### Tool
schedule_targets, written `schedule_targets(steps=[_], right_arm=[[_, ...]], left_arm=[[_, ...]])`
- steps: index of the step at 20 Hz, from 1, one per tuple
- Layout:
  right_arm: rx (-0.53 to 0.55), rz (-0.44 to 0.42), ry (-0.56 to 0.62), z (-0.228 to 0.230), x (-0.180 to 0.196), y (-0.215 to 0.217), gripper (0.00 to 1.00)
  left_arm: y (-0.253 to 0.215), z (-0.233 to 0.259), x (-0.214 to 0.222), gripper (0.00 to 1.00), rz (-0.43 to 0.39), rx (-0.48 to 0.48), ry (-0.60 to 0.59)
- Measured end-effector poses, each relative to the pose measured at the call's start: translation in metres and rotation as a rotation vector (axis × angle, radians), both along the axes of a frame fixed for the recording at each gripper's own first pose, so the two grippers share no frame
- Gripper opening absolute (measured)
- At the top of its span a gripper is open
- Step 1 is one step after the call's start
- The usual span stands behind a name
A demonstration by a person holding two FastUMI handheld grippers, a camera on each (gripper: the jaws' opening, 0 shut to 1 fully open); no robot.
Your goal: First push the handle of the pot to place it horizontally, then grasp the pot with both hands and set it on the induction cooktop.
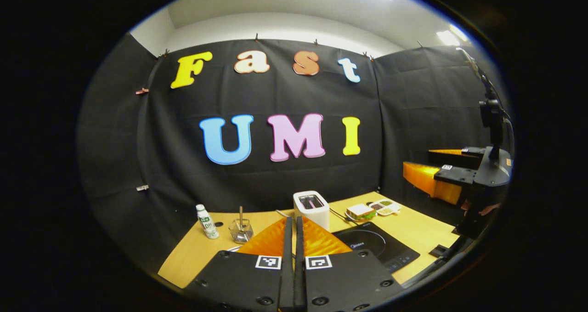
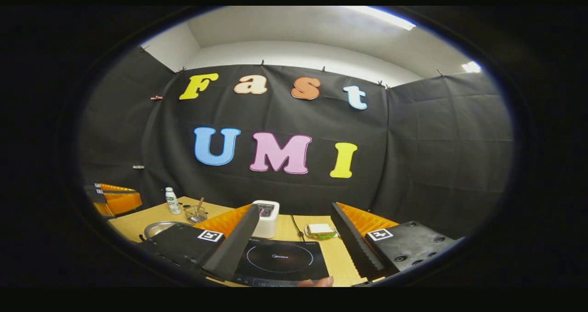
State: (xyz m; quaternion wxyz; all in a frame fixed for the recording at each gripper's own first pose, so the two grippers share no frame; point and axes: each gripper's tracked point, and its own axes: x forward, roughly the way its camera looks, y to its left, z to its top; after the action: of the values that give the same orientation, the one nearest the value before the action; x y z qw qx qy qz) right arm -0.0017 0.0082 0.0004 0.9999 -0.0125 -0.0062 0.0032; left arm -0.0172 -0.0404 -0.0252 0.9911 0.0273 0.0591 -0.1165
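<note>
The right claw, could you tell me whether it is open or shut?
Open: in the right gripper view the right claw has its fingers spread wide, the cooktop between them.

A white toaster (image 1: 311,207) stands at the back of the wooden counter (image 1: 415,231), near 12 o'clock from the middle of the counter. At about 9 o'clock from it sits a small clear glass holder (image 1: 240,229) with a thin stick upright in it, and farther out the same way stands a white bottle (image 1: 207,221) with a green label. At 3 o'clock from the toaster lies a sandwich (image 1: 361,211), with a compartment tray of food (image 1: 387,207) just beyond it.
</note>
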Motion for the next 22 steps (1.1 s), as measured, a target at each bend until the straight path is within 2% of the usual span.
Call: schedule_targets(steps=[2, 7, 10, 13, 17, 22], right_arm=[[0.001, 0.002, 0.007, -0.003, -0.001, 0.001, 0.98], [-0.009, 0.0, 0.023, -0.01, -0.004, -0.001, 0.98], [-0.012, -0.008, 0.029, -0.012, -0.003, -0.003, 0.98], [-0.01, -0.018, 0.035, -0.015, -0.003, -0.006, 0.97], [-0.011, -0.025, 0.044, -0.019, -0.003, -0.007, 0.98], [-0.024, -0.052, 0.056, -0.024, -0.003, -0.017, 0.98]], left_arm=[[-0.006, -0.032, -0.002, 0.05, -0.02, -0.018, 0.109], [-0.003, -0.107, -0.019, 0.05, 0.006, -0.051, 0.364], [-0.005, -0.139, -0.031, 0.05, -0.04, -0.064, 0.473], [0.01, -0.167, -0.038, 0.05, -0.055, -0.009, 0.548], [0.036, -0.211, -0.048, 0.05, -0.062, 0.041, 0.713], [0.066, -0.252, -0.049, 0.05, -0.061, 0.038, 0.868]])
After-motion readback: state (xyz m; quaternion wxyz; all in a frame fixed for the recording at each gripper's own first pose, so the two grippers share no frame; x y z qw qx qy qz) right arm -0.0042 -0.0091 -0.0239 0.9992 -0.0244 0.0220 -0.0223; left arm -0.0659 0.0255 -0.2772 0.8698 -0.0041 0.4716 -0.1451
